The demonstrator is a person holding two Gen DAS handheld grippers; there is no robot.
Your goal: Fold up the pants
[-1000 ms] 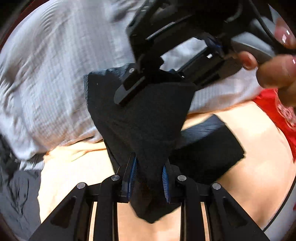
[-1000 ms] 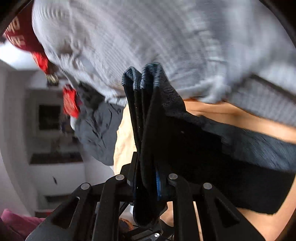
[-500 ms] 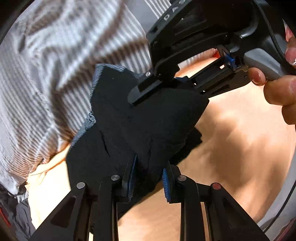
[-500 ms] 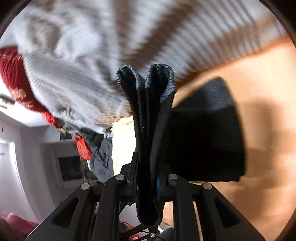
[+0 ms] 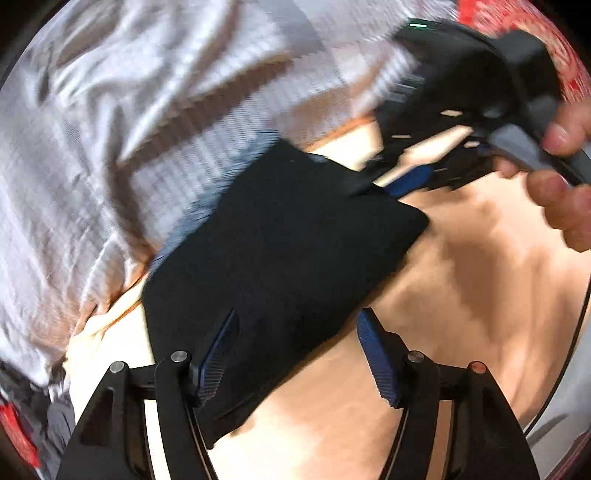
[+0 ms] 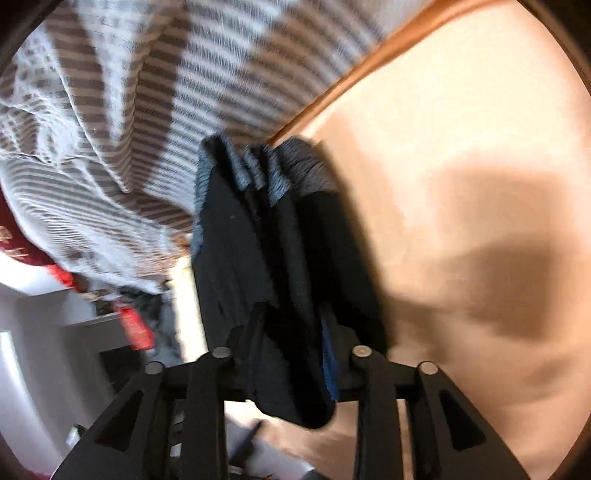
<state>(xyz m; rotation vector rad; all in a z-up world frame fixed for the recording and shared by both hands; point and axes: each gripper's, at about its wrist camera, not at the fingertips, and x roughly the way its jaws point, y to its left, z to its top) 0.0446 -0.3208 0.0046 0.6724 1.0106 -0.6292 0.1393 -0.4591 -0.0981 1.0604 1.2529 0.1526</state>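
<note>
The dark folded pants [image 5: 280, 240] lie flat on the peach sheet [image 5: 461, 295], their far edge against the striped blanket. My left gripper [image 5: 298, 314] straddles their near edge with its jaws opening; both blue pads stand clear of the cloth. My right gripper [image 5: 399, 177] sits at the pants' far right corner, held by a hand [image 5: 565, 177]. In the right wrist view the pants [image 6: 236, 240] stand as stacked folds between the fingers of my right gripper [image 6: 291, 314]. Its jaws are opening and the cloth sits loosely between them.
A grey-and-white striped blanket [image 5: 147, 110] is heaped along the far side of the bed and also fills the top of the right wrist view [image 6: 147, 92]. Red fabric [image 5: 517, 22] lies at the upper right. A grey garment [image 5: 55, 417] lies at the lower left.
The pants came down from hanging between both grippers to lying flat on the sheet. Both grippers' jaws have spread apart, and the left one has let go of the cloth.
</note>
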